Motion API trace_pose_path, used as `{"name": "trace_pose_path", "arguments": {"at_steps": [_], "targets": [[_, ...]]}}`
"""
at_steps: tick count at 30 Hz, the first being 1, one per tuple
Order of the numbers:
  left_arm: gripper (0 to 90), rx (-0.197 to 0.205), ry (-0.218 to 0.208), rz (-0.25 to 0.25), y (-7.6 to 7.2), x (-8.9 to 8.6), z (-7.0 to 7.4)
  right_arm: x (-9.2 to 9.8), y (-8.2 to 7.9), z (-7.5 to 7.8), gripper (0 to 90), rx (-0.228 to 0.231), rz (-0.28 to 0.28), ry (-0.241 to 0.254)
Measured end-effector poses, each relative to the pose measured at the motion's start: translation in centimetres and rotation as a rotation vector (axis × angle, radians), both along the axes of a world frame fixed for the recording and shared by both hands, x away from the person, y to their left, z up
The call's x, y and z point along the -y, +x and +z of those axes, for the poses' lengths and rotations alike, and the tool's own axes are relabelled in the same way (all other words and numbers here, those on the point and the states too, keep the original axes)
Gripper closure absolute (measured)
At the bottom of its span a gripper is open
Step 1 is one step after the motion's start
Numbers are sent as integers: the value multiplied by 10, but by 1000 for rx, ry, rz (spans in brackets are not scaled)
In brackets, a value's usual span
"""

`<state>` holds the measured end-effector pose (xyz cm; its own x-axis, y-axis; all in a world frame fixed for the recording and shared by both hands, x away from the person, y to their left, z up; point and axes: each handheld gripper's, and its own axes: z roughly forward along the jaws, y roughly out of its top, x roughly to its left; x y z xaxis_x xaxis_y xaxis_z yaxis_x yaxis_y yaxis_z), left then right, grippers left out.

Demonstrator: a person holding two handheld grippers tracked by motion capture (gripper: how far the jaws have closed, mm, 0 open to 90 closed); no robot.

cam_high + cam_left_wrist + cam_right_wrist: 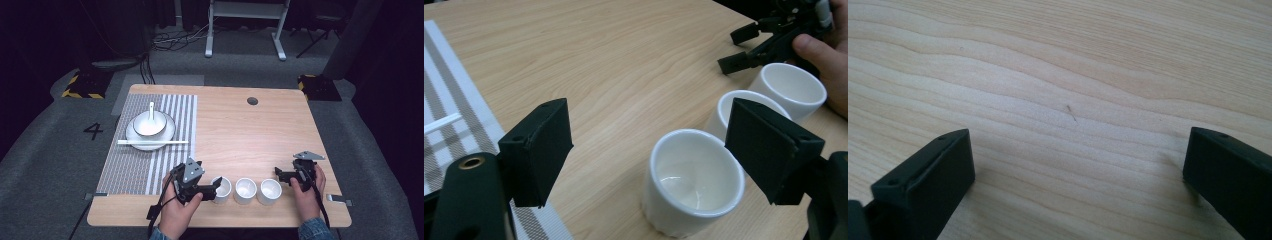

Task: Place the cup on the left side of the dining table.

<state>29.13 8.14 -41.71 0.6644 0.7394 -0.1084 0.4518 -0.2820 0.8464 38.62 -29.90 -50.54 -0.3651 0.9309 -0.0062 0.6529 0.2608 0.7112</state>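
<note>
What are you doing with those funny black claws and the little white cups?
A person sits at a wooden table with a claw-like gripper in each hand. Three small white cups stand in a row at the near edge. The left gripper is open, with the nearest cup between its jaws, not squeezed. The right gripper is open too, over bare wood beside the far cup, holding nothing. Further back, a bowl with a spoon sits on a plate on a striped mat, chopsticks across the plate's front.

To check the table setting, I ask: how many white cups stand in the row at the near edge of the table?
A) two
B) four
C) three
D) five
C: the high view shows three white cups, the left cup, the middle cup and the right cup, in one row between the two grippers.
</note>
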Motion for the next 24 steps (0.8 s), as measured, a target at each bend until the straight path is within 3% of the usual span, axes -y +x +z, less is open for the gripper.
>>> {"name": "trace_pose_path", "arguments": {"at_steps": [3, 11, 21, 24], "targets": [[182, 4, -18, -14, -3, 6, 0, 0, 0, 0, 1, 0, 0, 0], [181, 30, -7, -18, -10, 21, -7, 0, 0, 0, 1, 0, 0, 0], [182, 17, -6, -23, -13, 30, -18, 0, 0, 0, 1, 0, 0, 0], [181, 45, -12, -5, -15, 32, -24, 0, 0, 0, 1, 0, 0, 0]]}}
